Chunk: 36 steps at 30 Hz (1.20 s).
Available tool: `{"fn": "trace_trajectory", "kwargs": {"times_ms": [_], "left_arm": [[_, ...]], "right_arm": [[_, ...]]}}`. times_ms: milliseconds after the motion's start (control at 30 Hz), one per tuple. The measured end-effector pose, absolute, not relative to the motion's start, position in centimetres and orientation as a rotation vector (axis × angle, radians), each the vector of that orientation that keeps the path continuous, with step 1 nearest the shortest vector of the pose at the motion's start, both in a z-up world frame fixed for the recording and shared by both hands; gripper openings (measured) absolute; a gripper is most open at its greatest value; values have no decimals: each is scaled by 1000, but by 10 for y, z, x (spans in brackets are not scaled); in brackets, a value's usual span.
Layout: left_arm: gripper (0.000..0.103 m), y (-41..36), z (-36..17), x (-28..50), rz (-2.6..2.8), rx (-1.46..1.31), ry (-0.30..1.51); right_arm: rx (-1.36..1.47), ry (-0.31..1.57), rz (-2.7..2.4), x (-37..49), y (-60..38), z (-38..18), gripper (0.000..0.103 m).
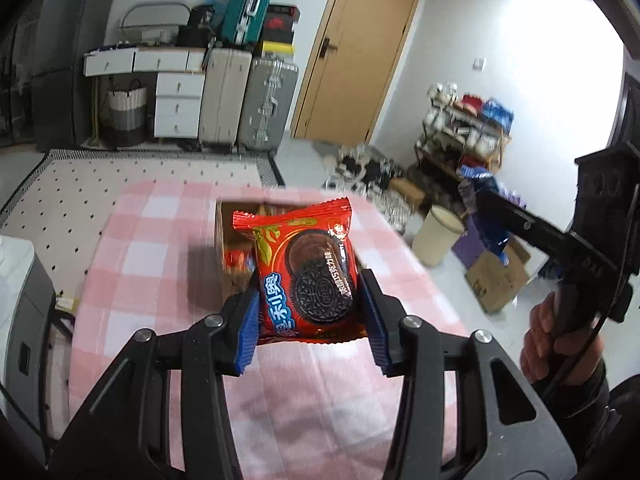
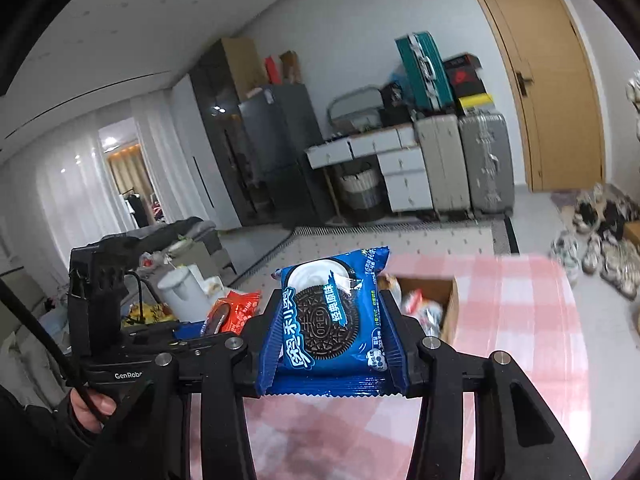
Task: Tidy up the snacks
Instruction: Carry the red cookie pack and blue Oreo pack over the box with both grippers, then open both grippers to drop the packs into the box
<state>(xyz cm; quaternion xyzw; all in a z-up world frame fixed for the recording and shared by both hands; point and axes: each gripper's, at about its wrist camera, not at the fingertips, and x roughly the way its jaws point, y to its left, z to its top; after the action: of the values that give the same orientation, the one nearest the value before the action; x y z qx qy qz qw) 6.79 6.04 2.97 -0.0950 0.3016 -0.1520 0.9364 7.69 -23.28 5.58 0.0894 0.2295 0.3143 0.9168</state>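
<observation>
My left gripper (image 1: 310, 312) is shut on a red Oreo packet (image 1: 304, 268) and holds it above the pink checked tablecloth (image 1: 160, 280), in front of an open cardboard box (image 1: 224, 248) with snacks inside. My right gripper (image 2: 332, 336) is shut on a blue Oreo packet (image 2: 328, 316), held above the same cloth (image 2: 520, 320). The cardboard box (image 2: 448, 312) lies just beyond it to the right. The left gripper with the red packet (image 2: 236, 312) shows at the left of the right wrist view. The right gripper body (image 1: 560, 240) shows at the right of the left wrist view.
Suitcases (image 1: 248, 100), white drawers (image 1: 176, 104) and a wooden door (image 1: 352, 52) stand at the far wall. A shoe rack (image 1: 464, 132), a cream bin (image 1: 438, 234) and cardboard boxes (image 1: 496, 276) sit on the floor to the right. A white kettle (image 2: 180, 292) stands left.
</observation>
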Motion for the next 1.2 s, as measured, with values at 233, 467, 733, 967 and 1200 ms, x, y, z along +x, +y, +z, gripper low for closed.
{"fn": "trace_trajectory", "kwargs": {"times_ms": [233, 467, 733, 967, 1200], "left_arm": [[42, 60, 67, 100, -339, -172, 605], [42, 51, 73, 158, -349, -160, 639], [42, 38, 64, 229, -368, -161, 661], [42, 40, 37, 266, -345, -156, 686], [42, 44, 3, 287, -343, -139, 715]], "right_arm": [[182, 463, 665, 108, -220, 75, 45], [175, 483, 643, 153, -216, 73, 45], [145, 507, 622, 213, -209, 62, 45], [160, 533, 613, 265, -203, 44, 45], [145, 551, 604, 292, -194, 17, 45]]}}
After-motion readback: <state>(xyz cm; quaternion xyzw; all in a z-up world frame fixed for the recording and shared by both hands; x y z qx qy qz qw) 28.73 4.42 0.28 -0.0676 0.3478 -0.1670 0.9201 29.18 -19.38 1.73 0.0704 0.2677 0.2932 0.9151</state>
